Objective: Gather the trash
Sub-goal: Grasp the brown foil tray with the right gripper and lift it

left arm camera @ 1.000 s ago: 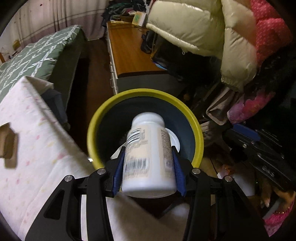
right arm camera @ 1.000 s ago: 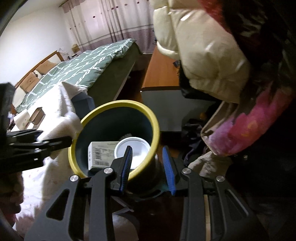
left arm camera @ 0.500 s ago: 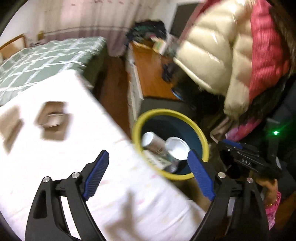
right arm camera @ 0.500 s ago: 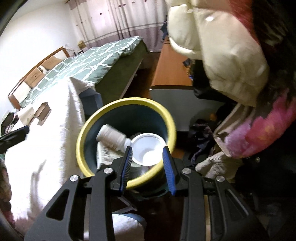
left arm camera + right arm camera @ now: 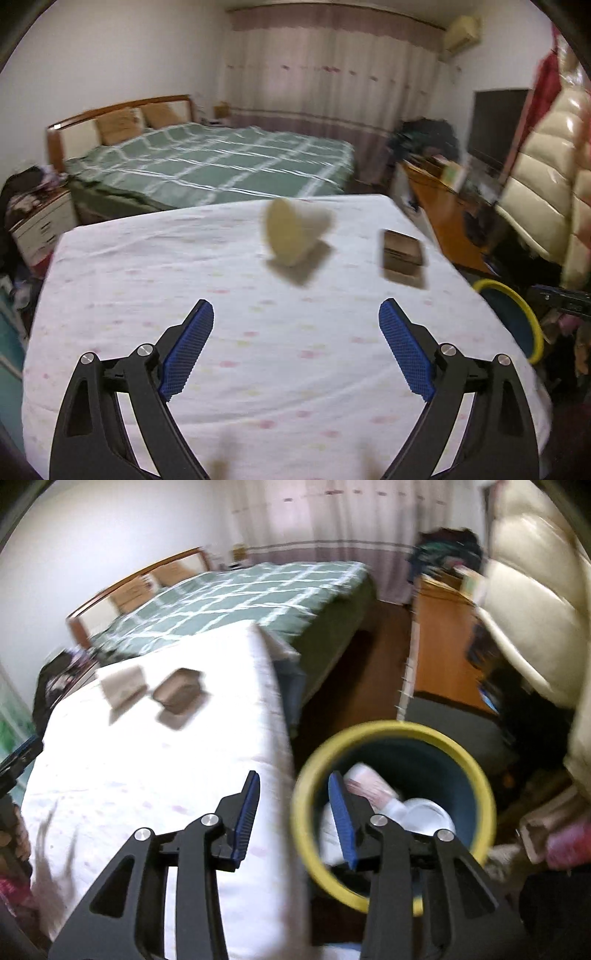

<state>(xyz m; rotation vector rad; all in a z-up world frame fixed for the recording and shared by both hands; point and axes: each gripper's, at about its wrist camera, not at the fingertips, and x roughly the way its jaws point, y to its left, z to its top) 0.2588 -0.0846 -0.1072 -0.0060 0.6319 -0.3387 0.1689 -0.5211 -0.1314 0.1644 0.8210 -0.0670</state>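
My left gripper point(image 5: 295, 343) is open wide and empty above the white cloth-covered table point(image 5: 184, 280). A paper cup point(image 5: 291, 232) lies on its side on the cloth ahead, with a small brown box point(image 5: 402, 254) to its right. The yellow-rimmed dark bin point(image 5: 395, 808) stands beside the table; it holds a white bottle point(image 5: 369, 782) and a white lid point(image 5: 428, 818). My right gripper point(image 5: 293, 812) is open and empty, its jaws on either side of the bin's left rim. The cup point(image 5: 123, 688) and box point(image 5: 179, 696) also show blurred in the right wrist view.
A green checked bed point(image 5: 207, 162) lies beyond the table. A wooden desk point(image 5: 439, 646) and a cream puffer jacket point(image 5: 535, 590) are at the right. The bin's rim point(image 5: 517, 317) shows at the table's right edge in the left wrist view.
My left gripper let the white bottle fall into the bin, opened wide and swung left over the table. My right gripper opened a little and shifted left across the bin's rim.
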